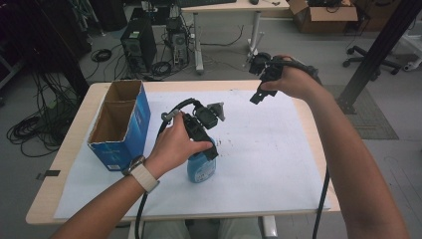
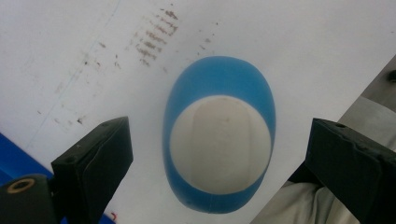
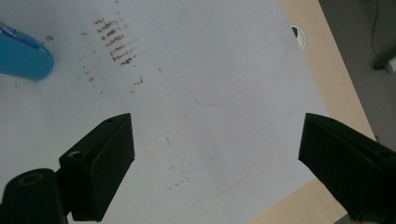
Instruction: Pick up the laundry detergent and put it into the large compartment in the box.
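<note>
The left gripper [image 1: 211, 152] sits at the centre of the high view, pointing down over a blue bottle [image 1: 201, 168] that stands on the white sheet [image 1: 259, 149] just below centre. In the left gripper view its 2 black jaws stand wide apart at the lower corners, and the bottle [image 2: 219, 135] lies between them in the middle of the frame, seen from above as a blue oval with a white patch; neither jaw touches it. The left hand [image 1: 174, 147] wraps the gripper's body, a watch with a pale strap on the wrist.

The right gripper [image 1: 258, 96] hangs in the upper right of the high view, above the far edge of the sheet and well apart from the bottle. Its own view shows the jaws wide, with nothing between them but the sheet [image 3: 210, 93], which carries brown smudges and faint pen lines. The bottle [image 3: 23, 56] shows at the upper left of that view, and the table [image 3: 327, 70] edge runs down the right side.

An open blue box [image 1: 122, 124] stands on the left of the sheet in the high view, near the left hand.
</note>
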### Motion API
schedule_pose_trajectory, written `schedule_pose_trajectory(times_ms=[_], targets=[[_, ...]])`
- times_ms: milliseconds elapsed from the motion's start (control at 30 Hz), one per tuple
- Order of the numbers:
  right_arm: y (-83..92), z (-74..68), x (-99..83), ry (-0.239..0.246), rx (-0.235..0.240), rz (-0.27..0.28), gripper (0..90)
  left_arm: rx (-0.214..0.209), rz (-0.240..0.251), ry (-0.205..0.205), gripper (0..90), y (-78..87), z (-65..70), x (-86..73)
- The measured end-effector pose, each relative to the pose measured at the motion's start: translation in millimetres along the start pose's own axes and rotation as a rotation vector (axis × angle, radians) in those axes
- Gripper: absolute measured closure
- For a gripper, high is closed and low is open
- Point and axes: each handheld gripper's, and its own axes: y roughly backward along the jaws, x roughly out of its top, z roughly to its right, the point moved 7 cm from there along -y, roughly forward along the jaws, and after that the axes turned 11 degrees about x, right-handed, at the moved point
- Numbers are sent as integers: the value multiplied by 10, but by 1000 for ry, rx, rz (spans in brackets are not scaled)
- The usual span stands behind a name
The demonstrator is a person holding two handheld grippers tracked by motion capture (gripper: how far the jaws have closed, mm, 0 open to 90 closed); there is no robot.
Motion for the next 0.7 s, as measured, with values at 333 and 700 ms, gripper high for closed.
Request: schedule_pose_trajectory(times_ms=[333,700], targets=[[-15,-2,13,4,1,-1,104,0,-11,-3,75,-102,0,-23],[-40,0,7,3,7,-1,104,-2,-16,1,80,-177,15,-25]])
